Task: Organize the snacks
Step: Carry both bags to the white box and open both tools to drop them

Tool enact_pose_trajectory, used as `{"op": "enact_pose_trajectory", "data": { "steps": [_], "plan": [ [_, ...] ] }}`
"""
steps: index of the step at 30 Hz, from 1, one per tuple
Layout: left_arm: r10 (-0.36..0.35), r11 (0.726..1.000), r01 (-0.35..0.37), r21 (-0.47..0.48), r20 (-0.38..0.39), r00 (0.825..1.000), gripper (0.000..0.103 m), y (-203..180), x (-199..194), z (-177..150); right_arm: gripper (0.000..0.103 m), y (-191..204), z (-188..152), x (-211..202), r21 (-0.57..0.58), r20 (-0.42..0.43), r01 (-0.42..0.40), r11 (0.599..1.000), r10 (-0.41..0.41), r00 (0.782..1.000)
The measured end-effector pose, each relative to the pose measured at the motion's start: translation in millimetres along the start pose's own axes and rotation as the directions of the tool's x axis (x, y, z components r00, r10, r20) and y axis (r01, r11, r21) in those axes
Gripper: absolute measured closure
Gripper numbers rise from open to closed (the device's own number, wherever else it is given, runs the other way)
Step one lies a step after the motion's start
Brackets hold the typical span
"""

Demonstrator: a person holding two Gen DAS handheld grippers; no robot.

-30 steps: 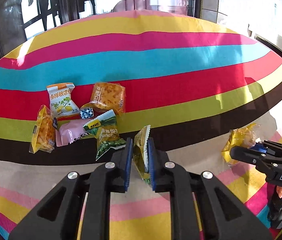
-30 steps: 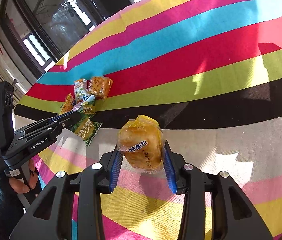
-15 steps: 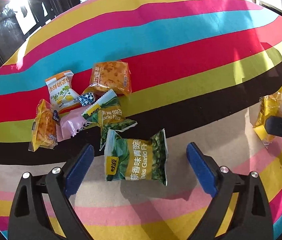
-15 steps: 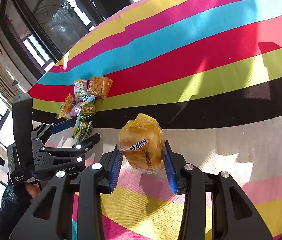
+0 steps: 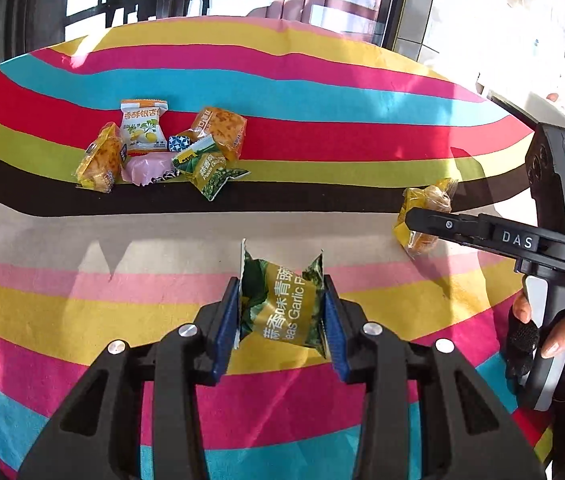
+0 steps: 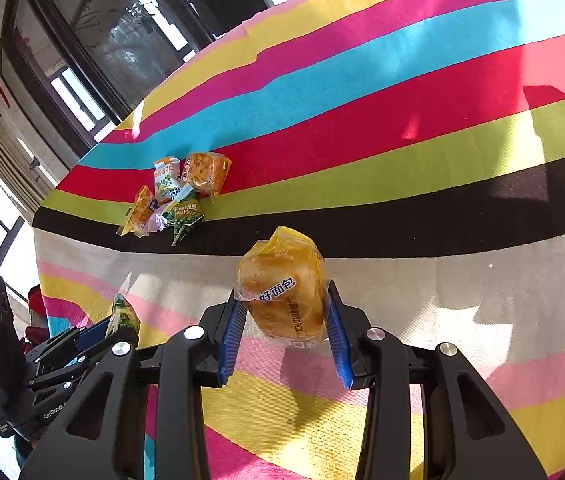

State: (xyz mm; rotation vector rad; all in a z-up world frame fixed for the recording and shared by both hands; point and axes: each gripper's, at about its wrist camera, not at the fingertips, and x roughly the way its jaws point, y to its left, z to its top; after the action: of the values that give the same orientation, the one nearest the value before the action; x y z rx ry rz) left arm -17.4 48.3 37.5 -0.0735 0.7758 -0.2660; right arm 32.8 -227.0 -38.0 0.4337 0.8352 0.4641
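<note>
Now, the big striped rug (image 5: 322, 140) fills the room, and both hands are loaded. Up on its red and green bands sits the pile of snacks (image 5: 162, 152): an orange cracker pack, a white lemon-printed sachet, a pink wrapper, a yellow pack and a green pea bag, all touching or overlapping.

What just changed is on the left. Half a second ago the left gripper (image 5: 282, 312) stood wide over the green pea packet (image 5: 282, 308) lying flat on the pale stripe; a second ago it had pinched that packet edge-on. So that was a drop and a re-grab, and the jaws are closing again right now with the packet between them, the blue pads pressing its two sides and crumpling it. My read: it now holds the bag face-up, a better hold for carrying it over to the pile, which lies well apart from it.

The right gripper (image 6: 284, 320) hasn't budged. It stays clamped on the yellow bread bun bag (image 6: 282, 280), held above the pale stripe, apparently waiting its turn.

Writing, then. The held pea packet reads "Garlic F", cut off, beside Chinese characters. The bun bag shows blue characters "好面包" and a printed date code too small to trust. The right tool's arm says "DAS"; the left tool's reads "GenRobot".
</note>
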Motion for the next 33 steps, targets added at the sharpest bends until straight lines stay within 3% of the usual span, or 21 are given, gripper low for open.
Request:
{"op": "enact_pose_trajectory", "data": {
  "steps": [4, 9, 16, 22, 25, 33],
  "plan": [
    [-0.039, 0.991, 0.044, -0.127, 0.041, 0.998, 0.063, 17, -14, -10, 0.064, 0, 0, 0, -0.003, -0.002, -0.007, 1.000, 0.007, 1.000],
    [-0.089, 0.960, 0.092, -0.263, 0.022, 0.996, 0.063, 44, -8, -14, 0.064, -1, 0, 0, 0.001, -0.002, -0.019, 1.000, 0.019, 1.000],
    [-0.109, 0.941, 0.118, -0.316, 0.046, 0.993, 0.063, 56, -9, -17, 0.064, 0, 1, 3, 0.002, -0.016, -0.041, 0.999, 0.041, 0.999],
    [-0.104, 0.937, 0.122, -0.326, 0.074, 0.992, 0.063, 57, -13, -17, 0.065, 6, -6, -7, 0.015, -0.030, -0.079, 0.997, 0.080, 0.996],
    [-0.092, 0.947, 0.116, -0.300, 0.093, 0.991, 0.063, 50, -24, -22, 0.065, 17, -25, -19, 0.021, -0.068, -0.095, 0.995, 0.097, 0.993],
    [-0.039, 0.979, 0.057, -0.195, 0.096, 0.995, 0.063, 24, -63, -52, 0.065, 46, -79, -65, -0.003, -0.033, -0.184, 0.983, 0.184, 0.982]
  ]
}}
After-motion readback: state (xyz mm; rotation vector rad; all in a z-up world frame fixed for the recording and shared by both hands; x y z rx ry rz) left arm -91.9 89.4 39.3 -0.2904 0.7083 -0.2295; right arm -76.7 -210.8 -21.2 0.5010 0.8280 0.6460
